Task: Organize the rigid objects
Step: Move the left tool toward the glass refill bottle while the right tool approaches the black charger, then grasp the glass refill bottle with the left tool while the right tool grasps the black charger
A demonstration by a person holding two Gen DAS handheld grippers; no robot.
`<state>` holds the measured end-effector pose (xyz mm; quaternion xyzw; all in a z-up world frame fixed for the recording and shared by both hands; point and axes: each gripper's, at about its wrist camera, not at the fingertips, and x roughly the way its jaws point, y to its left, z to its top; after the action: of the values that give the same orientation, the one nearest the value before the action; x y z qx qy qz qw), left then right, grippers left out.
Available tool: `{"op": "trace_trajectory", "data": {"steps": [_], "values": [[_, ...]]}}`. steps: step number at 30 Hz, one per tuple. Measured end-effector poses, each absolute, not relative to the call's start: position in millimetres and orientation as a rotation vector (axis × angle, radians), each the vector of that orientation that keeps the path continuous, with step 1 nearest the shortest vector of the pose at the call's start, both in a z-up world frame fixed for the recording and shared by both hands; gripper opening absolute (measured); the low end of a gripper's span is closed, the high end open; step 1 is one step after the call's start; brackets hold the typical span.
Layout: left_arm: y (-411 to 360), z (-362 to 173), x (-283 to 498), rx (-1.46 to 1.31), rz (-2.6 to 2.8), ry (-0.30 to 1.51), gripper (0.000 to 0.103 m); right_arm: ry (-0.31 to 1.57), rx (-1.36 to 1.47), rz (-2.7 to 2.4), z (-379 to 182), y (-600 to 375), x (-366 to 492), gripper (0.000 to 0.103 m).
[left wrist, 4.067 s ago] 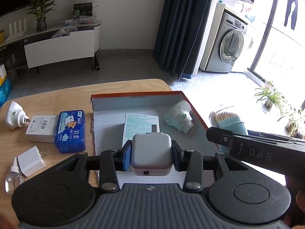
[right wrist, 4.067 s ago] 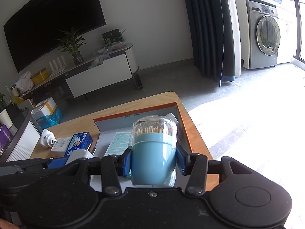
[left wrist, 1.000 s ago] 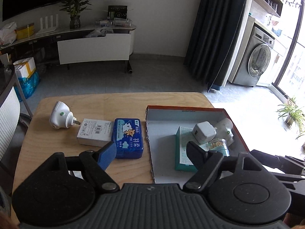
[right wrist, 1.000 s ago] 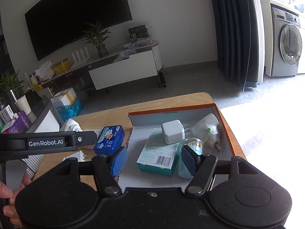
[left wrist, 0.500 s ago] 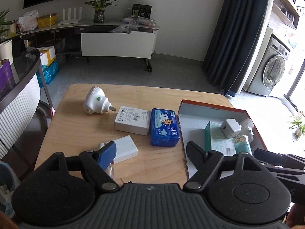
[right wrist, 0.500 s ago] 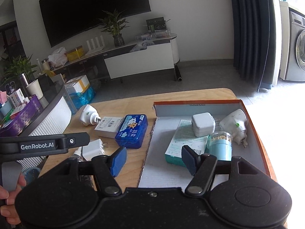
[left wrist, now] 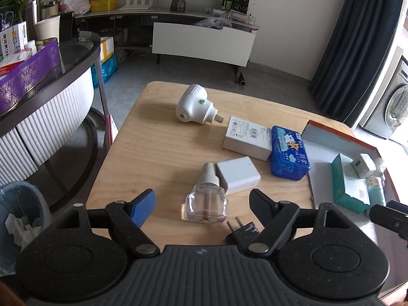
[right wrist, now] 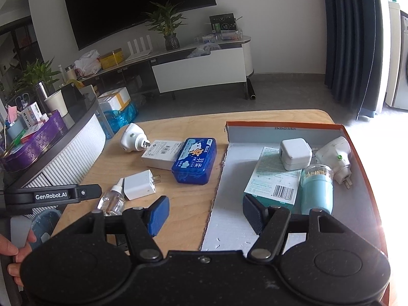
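My left gripper (left wrist: 202, 204) is open and empty, just short of a clear glass bottle (left wrist: 206, 199) with a white cap. Beside it lie a white charger (left wrist: 238, 174), a black plug (left wrist: 241, 232), a blue tin (left wrist: 289, 153), a white box (left wrist: 247, 137) and a white plug-in device (left wrist: 195, 104). My right gripper (right wrist: 205, 213) is open and empty over the near left edge of the orange-rimmed box (right wrist: 285, 125). That box holds a teal carton (right wrist: 276, 176), a white adapter (right wrist: 295, 154), a blue toothpick jar (right wrist: 317, 190) and a white plug-in device (right wrist: 334, 156).
The wooden table (left wrist: 153, 153) ends at left beside a ribbed white counter (left wrist: 43, 127) and a bin (left wrist: 17, 204). The left gripper's body (right wrist: 51, 195) shows at left in the right wrist view. A TV stand (right wrist: 199, 68) is behind.
Both grippers have pulled back and swung left, away from the box. The left one now faces the bottle and charger. Both stay open and empty.
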<state>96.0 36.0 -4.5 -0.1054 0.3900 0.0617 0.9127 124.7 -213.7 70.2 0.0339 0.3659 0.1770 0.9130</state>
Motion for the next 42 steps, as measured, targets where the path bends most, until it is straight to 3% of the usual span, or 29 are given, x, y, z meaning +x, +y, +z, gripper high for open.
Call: {"op": "trace_trajectory", "data": {"steps": [16, 19, 21, 38, 42], "values": [[39.2, -47.4, 121.0, -0.134, 0.089, 0.865, 0.079, 0.790, 0.056, 0.406, 59.2, -201.3, 122.0, 0.078], [39.0, -49.3, 122.2, -0.133, 0.072, 0.842, 0.069, 0.798, 0.048, 0.412, 57.0, -197.2, 121.9, 0.078], [37.8, -48.4, 122.0, -0.135, 0.046, 0.825, 0.049, 0.805, 0.043, 0.420, 55.3, -193.4, 121.7, 0.078], [68.4, -22.4, 82.0, -0.204, 0.107, 0.749, 0.049, 0.922, -0.086, 0.639, 19.5, -110.7, 124.9, 0.077], [73.4, -21.0, 74.4, -0.229, 0.118, 0.739, 0.049, 0.955, -0.133, 0.653, 3.5, -85.2, 131.4, 0.067]]}}
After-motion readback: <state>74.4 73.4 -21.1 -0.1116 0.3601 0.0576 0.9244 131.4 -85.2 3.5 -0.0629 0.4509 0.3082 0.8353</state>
